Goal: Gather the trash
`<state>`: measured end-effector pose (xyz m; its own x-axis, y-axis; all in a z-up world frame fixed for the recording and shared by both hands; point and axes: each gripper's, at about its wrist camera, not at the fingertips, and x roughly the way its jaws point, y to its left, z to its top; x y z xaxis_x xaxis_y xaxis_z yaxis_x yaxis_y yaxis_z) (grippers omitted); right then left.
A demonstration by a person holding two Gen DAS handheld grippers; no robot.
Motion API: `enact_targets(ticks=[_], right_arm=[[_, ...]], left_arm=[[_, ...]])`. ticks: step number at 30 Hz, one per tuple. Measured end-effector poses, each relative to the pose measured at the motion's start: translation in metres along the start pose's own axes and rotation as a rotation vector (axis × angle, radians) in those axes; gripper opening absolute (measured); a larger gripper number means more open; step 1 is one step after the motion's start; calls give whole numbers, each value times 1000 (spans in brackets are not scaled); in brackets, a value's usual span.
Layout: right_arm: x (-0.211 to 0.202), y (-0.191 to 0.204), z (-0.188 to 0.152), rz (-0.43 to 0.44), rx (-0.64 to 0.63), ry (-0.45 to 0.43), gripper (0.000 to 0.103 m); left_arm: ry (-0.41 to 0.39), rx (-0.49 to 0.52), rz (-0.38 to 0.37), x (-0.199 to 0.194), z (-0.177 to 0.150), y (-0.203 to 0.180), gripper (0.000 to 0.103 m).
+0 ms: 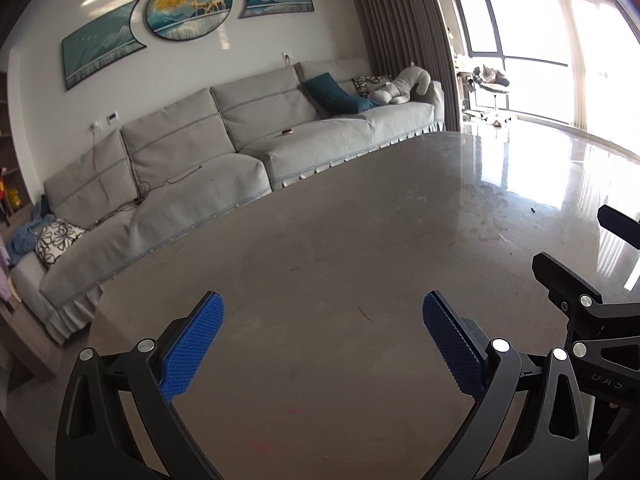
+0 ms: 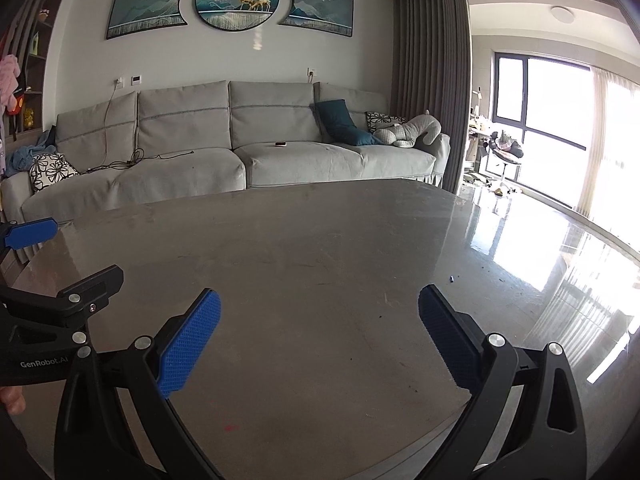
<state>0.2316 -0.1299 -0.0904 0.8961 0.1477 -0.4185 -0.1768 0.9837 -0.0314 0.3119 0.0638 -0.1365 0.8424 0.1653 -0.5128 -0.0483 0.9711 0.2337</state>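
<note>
Left gripper (image 1: 322, 320) hovered over the grey table (image 1: 320, 240), jaws spread wide, nothing between the blue pads. Right gripper (image 2: 320, 316) beside it, equally wide apart, holding nothing. Only trash seen: a tiny dark scrap (image 2: 452, 279) on the table's right side.

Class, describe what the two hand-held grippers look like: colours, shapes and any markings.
Each hand-held gripper, left and right, has a black frame of curved, cut-out arms with silver round fasteners. The fingers carry blue textured pads. White "GenRobot.AI" lettering marks the left one's side, seen in the right wrist view. No cables show.
</note>
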Motion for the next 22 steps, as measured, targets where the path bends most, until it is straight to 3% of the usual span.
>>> enact_targets(ticks=[22], right_arm=[[-1, 0, 0, -8, 3, 2, 98]], left_arm=[[25, -22, -41, 2, -3, 9, 98]])
